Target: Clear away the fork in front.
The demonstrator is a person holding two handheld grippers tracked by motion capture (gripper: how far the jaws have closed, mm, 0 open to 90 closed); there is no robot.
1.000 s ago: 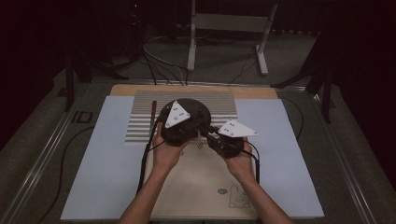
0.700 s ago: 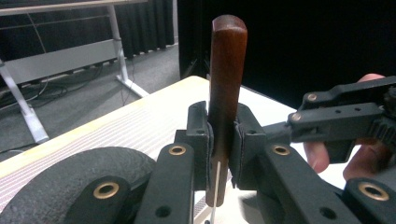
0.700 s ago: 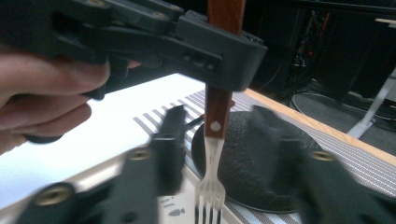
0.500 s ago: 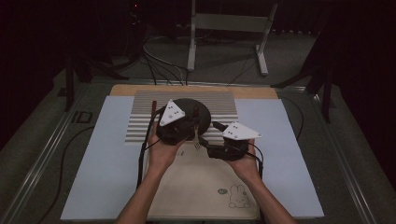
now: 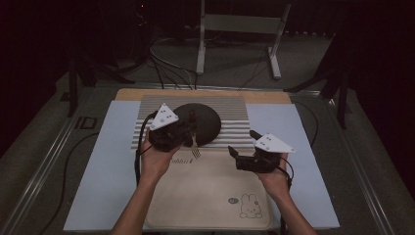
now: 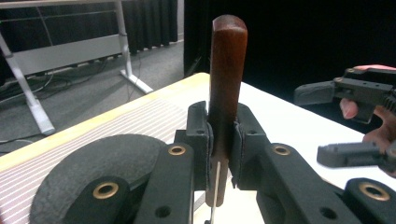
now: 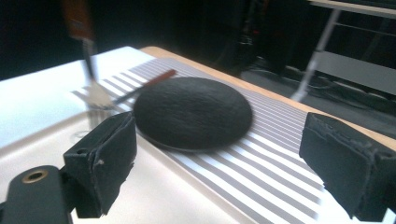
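The left gripper point(image 5: 185, 133), left of middle in the high view, pinches a fork point(image 6: 226, 88) by its brown handle, prongs down, so it hangs over the tray point(image 5: 205, 196) edge beside the dark plate point(image 5: 203, 122); the right gripper point(image 5: 242, 149), at middle right, has just been opening, nothing between its jaws; the tray's lower part gives room.

One fork point(image 5: 194, 145) at centre frame in the high view. One dark round plate point(image 5: 200, 122) just above it. One striped mat point(image 5: 230, 122) under the plate. One beige tray point(image 5: 205, 196) at lower centre. Two grippers: one point(image 5: 188, 133) at centre left, one point(image 5: 242, 147) at centre right. Two hands.
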